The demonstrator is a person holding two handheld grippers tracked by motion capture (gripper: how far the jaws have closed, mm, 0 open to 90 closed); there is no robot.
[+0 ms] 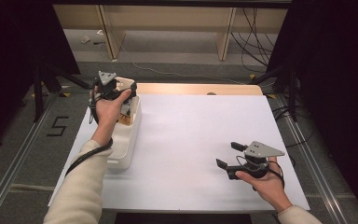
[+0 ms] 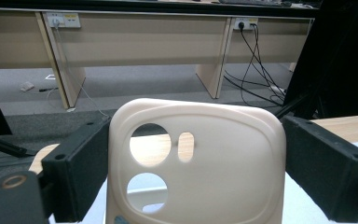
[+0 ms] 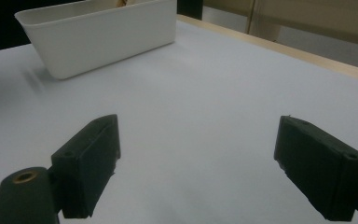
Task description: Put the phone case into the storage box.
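Observation:
A cream phone case [image 2: 200, 163] with round camera cut-outs stands upright between the jaws of my left gripper [image 2: 193, 172], which is shut on its two side edges. In the high view that left gripper [image 1: 116, 89] is raised over the far end of a white bin [image 1: 126, 142], and the phone case [image 1: 123, 86] shows pale beside the hand. My right gripper [image 1: 228, 155] hovers low over the white sheet near the front right. Its jaws stand wide apart around bare sheet in the right gripper view [image 3: 198, 163].
The white bin [image 3: 98, 35] sits on the left side of the white sheet [image 1: 200, 135] and holds some brownish items, partly hidden by the hand. Wooden table edge [image 1: 200, 88] runs along the back. Desk legs and cables stand on the floor beyond.

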